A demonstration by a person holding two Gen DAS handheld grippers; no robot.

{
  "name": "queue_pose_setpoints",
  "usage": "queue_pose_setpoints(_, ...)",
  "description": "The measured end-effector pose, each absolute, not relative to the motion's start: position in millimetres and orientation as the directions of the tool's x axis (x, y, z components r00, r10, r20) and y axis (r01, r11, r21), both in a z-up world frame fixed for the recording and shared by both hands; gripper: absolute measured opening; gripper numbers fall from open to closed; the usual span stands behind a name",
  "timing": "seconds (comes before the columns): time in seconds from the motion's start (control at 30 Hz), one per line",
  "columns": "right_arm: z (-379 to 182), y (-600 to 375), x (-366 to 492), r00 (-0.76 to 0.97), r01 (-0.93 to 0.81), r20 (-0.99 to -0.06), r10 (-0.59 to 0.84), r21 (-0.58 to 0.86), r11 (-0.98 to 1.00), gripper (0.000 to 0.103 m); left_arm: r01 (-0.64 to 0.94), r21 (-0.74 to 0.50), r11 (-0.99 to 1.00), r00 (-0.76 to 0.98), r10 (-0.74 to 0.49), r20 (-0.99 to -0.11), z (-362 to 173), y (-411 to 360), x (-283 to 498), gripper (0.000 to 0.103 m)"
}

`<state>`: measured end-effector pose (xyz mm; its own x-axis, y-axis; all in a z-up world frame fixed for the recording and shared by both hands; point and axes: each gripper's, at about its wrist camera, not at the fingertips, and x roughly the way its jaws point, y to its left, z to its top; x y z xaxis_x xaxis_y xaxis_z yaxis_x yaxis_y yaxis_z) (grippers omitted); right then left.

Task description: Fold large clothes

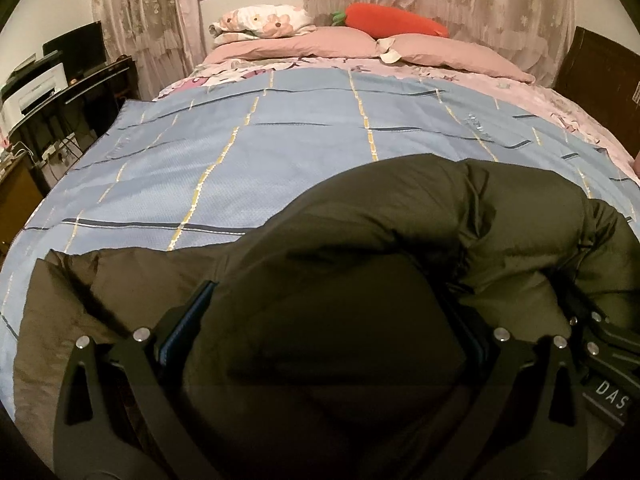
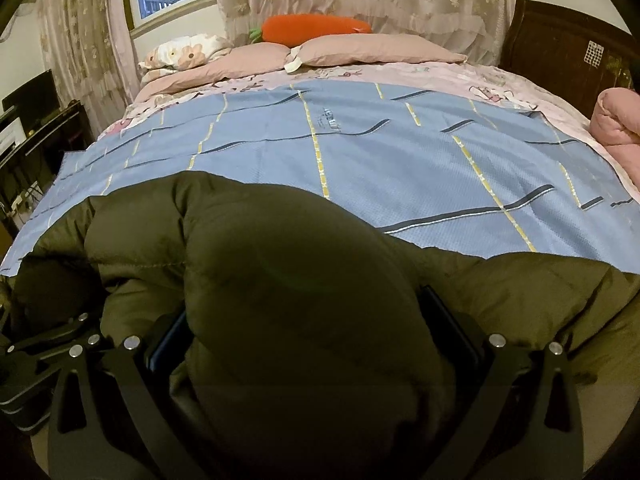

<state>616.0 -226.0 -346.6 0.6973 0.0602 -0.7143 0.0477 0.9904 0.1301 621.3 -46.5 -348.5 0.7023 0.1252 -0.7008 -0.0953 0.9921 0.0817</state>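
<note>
Both the left gripper (image 1: 328, 344) and right gripper (image 2: 316, 344) clench the olive jacket (image 1: 400, 240) bunched between their fingers, its bulk lying crosswise ahead on the bed (image 1: 280, 160).

White capitals "DAS" stand on the black body of the right claw (image 1: 592, 336), at the lower right edge of the left wrist view; any letters after them are cut off. The blue checked sheet (image 2: 360, 152) carries small embroidered lettering in the upper middle of the right wrist view, too blurred to read.
</note>
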Motion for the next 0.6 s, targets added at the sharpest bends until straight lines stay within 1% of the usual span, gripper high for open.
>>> queue_pose_setpoints(0.27, -347, -228, 618, 0.694, 0.052, -0.717, 0.069, 0.145, 0.988, 0.102, -0.098, 0.085, 0.992, 0.705, 0.130, -0.697, -350, -47, 623, 0.101)
queue_pose_setpoints(0.33, -341, -228, 619, 0.680, 0.047, -0.729, 0.080, 0.152, 0.987, 0.102, -0.094, 0.097, 0.991, 0.685, 0.135, -0.716, -345, -49, 627, 0.101)
queue_pose_setpoints(0.4, -319, -237, 616, 0.648, 0.037, -0.750, 0.135, 0.207, 0.978, 0.102, -0.071, 0.105, 0.992, 0.647, 0.125, -0.752, -331, -47, 632, 0.101)
queue_pose_setpoints(0.43, -305, -243, 609, 0.656, 0.040, -0.736, 0.167, 0.255, 0.966, 0.102, -0.054, 0.110, 0.992, 0.631, 0.119, -0.767, -318, -47, 630, 0.101)
queue_pose_setpoints(0.47, -287, -250, 596, 0.684, 0.034, -0.700, 0.206, 0.312, 0.949, 0.102, -0.043, 0.094, 0.995, 0.650, 0.099, -0.753, -293, -45, 617, 0.101)
queue_pose_setpoints(0.5, -257, -259, 570, 0.728, 0.002, -0.637, 0.254, 0.373, 0.928, 0.102, -0.041, 0.076, 0.996, 0.686, 0.083, -0.723, -272, -41, 600, 0.101)
queue_pose_setpoints(0.57, -217, -269, 523, 0.774, -0.053, -0.562, 0.292, 0.402, 0.914, 0.102, -0.016, 0.041, 0.999, 0.760, 0.039, -0.649, -221, -34, 542, 0.101)
queue_pose_setpoints(0.6, -192, -278, 481, 0.798, -0.089, -0.512, 0.318, 0.421, 0.903, 0.102, 0.003, 0.023, 1.000, 0.775, 0.013, -0.632, -204, -31, 515, 0.101)
